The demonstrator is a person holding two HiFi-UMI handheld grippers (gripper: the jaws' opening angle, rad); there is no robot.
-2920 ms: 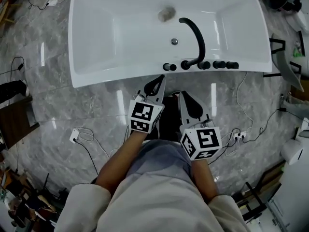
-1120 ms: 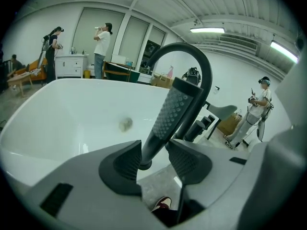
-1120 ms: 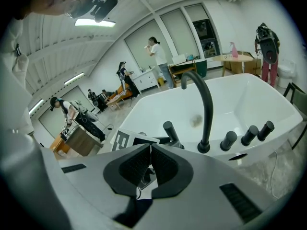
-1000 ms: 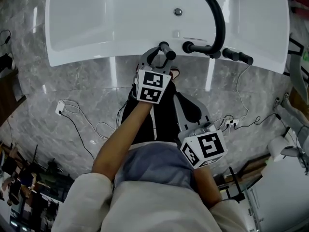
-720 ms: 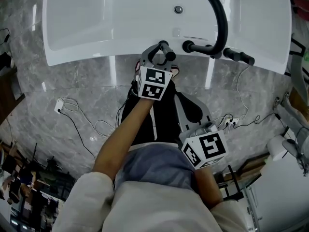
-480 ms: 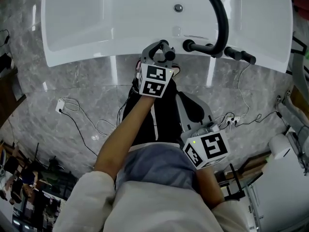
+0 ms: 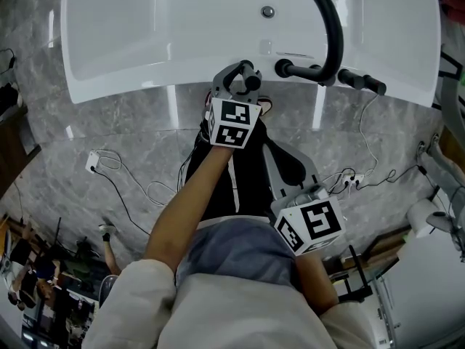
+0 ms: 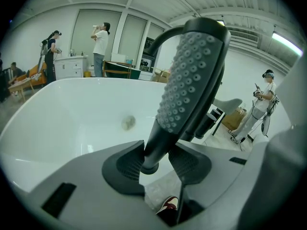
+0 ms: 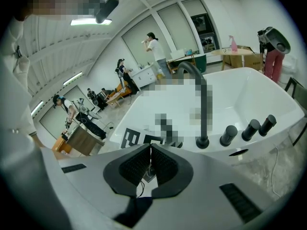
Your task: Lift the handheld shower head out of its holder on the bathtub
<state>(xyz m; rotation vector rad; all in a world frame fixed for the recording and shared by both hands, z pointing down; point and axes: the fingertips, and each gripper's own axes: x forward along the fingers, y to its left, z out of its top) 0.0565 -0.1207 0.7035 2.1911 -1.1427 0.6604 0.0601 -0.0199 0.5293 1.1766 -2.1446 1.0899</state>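
The black handheld shower head, with a nubbed spray face, stands nearly upright, and my left gripper is shut on its handle. The handle's lower end shows free under the pads. From the head view, this left gripper holds the shower head at the near rim of the white bathtub. My right gripper hangs back by the person's legs. In the right gripper view the right gripper is shut with nothing between its pads.
A black arched spout and black knobs stand on the tub rim right of the left gripper. The tub drain lies beyond. Cables trail over the marble floor. People stand far off in the room.
Since 2.9 s ago my left gripper has gone forward to the tub rim and shut on the shower head. Over the last second it has barely shifted. The right gripper stays back.
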